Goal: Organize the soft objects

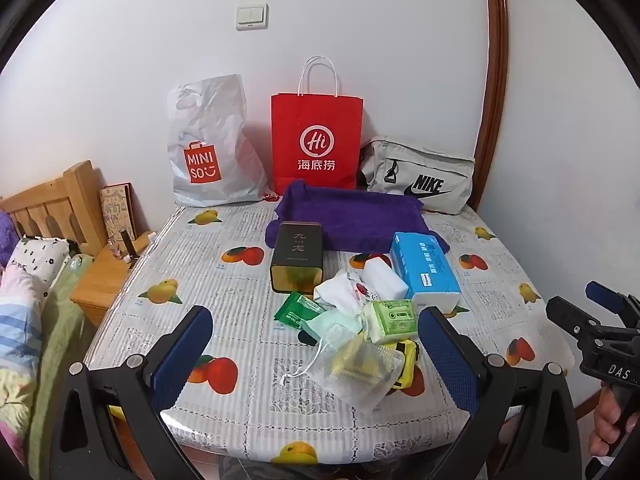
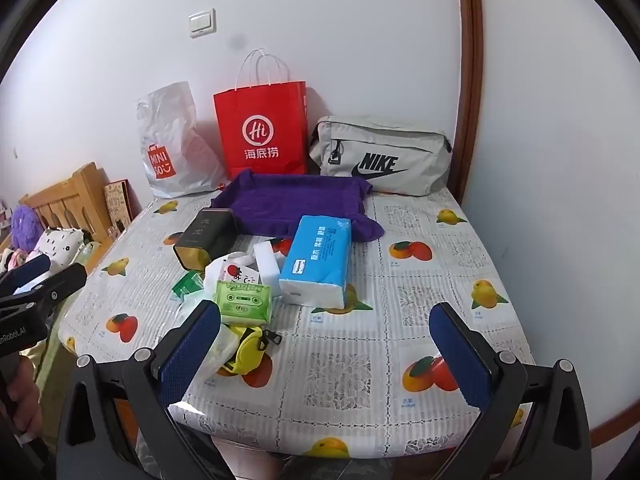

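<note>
Both tongs, left (image 1: 316, 344) and right (image 2: 326, 340), gape empty at the bench's near edge. The mesh pouch (image 1: 356, 364) near that edge looks slippery; a shallow pinch could drag it off.

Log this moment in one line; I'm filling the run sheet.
left tongs: open, empty | right tongs: open, empty | soft items piled mid-table | purple towel behind pile
</note>
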Demonstrator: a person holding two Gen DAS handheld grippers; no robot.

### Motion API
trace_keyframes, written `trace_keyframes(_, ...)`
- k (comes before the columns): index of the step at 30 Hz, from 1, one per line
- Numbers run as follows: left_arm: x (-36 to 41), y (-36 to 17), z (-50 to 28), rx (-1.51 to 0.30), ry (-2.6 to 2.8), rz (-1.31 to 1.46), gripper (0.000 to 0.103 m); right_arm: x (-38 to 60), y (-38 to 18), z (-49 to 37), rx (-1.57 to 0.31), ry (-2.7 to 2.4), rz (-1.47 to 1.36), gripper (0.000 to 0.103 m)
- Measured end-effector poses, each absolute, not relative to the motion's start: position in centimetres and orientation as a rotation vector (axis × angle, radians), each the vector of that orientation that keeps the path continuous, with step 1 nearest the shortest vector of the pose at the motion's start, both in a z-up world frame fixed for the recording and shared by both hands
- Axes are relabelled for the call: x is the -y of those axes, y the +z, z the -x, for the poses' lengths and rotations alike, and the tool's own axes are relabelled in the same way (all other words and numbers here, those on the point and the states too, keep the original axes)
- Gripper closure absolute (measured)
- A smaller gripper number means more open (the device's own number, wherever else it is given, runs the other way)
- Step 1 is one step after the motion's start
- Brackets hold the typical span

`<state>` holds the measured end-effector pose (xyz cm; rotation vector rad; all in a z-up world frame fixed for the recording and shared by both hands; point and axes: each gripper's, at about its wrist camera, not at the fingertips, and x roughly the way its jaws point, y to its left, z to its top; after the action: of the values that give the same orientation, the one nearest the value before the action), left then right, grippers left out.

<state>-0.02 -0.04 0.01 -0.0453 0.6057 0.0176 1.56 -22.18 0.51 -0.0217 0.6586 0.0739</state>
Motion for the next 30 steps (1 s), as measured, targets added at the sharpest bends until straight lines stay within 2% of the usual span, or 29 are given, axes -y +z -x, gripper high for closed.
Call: trace_keyframes(30,0.4,0.7,0.4,-0.619,0.014,0.013,0.0,21.9,1.1,-0.6,-0.668,0.091,0.024,0.0)
